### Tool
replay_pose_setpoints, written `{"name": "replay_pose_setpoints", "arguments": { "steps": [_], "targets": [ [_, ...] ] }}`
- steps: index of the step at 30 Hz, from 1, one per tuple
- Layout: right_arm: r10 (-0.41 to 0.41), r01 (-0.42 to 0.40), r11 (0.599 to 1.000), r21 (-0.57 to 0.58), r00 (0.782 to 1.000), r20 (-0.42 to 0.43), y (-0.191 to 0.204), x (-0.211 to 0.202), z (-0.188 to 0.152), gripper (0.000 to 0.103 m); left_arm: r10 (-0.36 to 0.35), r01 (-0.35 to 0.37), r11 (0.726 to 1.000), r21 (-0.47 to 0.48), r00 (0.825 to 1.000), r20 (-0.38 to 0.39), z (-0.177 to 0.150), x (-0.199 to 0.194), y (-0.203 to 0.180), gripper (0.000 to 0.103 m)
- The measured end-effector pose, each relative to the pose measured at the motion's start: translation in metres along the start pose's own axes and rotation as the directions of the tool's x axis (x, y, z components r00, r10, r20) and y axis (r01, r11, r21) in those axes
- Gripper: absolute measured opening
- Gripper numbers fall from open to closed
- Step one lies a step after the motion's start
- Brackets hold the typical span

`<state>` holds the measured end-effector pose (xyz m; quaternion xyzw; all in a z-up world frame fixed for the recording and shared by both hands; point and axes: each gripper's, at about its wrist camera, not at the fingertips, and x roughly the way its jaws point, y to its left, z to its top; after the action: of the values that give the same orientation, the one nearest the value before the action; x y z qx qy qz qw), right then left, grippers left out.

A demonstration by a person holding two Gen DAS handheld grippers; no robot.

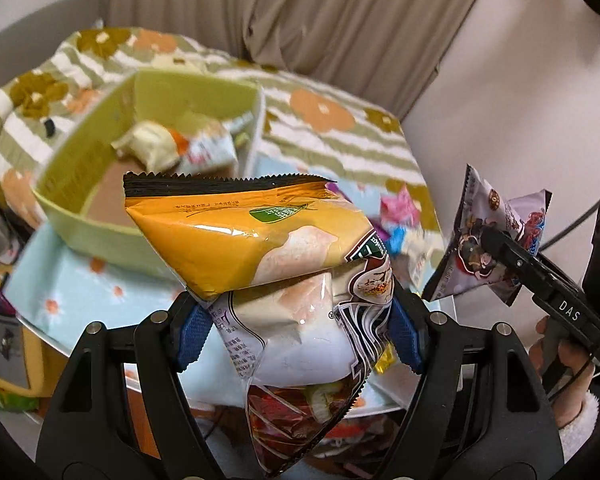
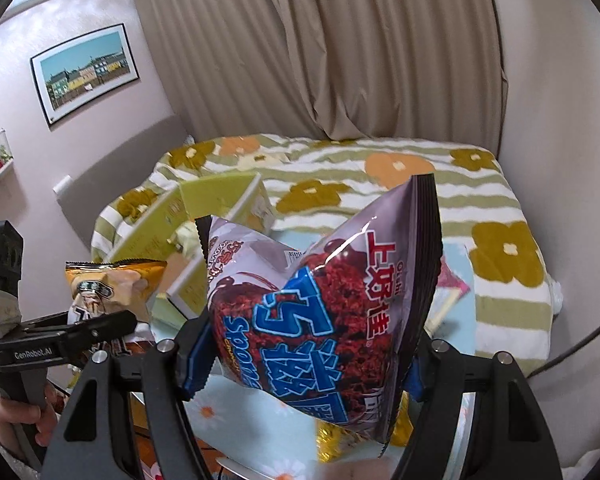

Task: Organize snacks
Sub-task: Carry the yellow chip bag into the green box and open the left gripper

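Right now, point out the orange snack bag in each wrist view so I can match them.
Left wrist: orange snack bag fills centre, clamped in left gripper.
Right wrist: same bag at lower left, small.
Shared landmark: green box behind it.

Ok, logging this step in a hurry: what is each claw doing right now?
Left claw: closed on the orange snack bag, held up off the table.
Right claw: closed on the purple snack bag, also held up.
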<state>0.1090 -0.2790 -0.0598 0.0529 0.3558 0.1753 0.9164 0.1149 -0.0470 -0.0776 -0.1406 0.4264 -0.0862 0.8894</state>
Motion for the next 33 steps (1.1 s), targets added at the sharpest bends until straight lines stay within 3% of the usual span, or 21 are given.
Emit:
{"name": "replay_pose_setpoints", "arguments": {
  "steps": [7,12,17,25,29,31,33],
  "targets": [
    [0.037,-0.038,0.999,0.012,0.999,0.023,0.037,0.013,0.038,0.07,0.018,-0.017,1.0,-0.013,0.997,0.07,0.051,-0.024,0.05,0.073],
    [0.058,-0.058,0.998,-0.007,0.998,0.03,0.081,0.038,0.062,0.07,0.038,-0.038,0.999,0.006,0.997,0.071,0.09,-0.023,0.092,0.073],
    [0.074,-0.074,0.997,-0.003,0.997,0.003,0.122,0.08,0.082,0.07,0.04,-0.041,0.999,0.025,0.999,0.023,0.123,-0.003,0.137,0.073],
    [0.026,-0.019,0.997,0.081,0.996,-0.084,0.165,0.148,0.099,0.07,0.056,-0.04,0.99,0.134,0.992,-0.114,0.151,0.05,0.189,0.073],
    [-0.021,0.034,0.993,0.109,0.992,-0.125,0.178,0.17,0.099,0.07,0.064,-0.029,0.982,0.184,0.98,-0.189,0.153,0.077,0.199,0.083],
    [-0.04,0.056,0.992,0.117,0.989,-0.14,0.184,0.177,0.1,0.07,0.067,-0.023,0.978,0.209,0.976,-0.207,0.151,0.086,0.203,0.101],
    [-0.064,0.084,0.989,0.124,0.986,-0.154,0.187,0.185,0.098,0.069,0.059,-0.009,0.975,0.224,0.974,-0.218,0.149,0.092,0.207,0.102]
  ]
}}
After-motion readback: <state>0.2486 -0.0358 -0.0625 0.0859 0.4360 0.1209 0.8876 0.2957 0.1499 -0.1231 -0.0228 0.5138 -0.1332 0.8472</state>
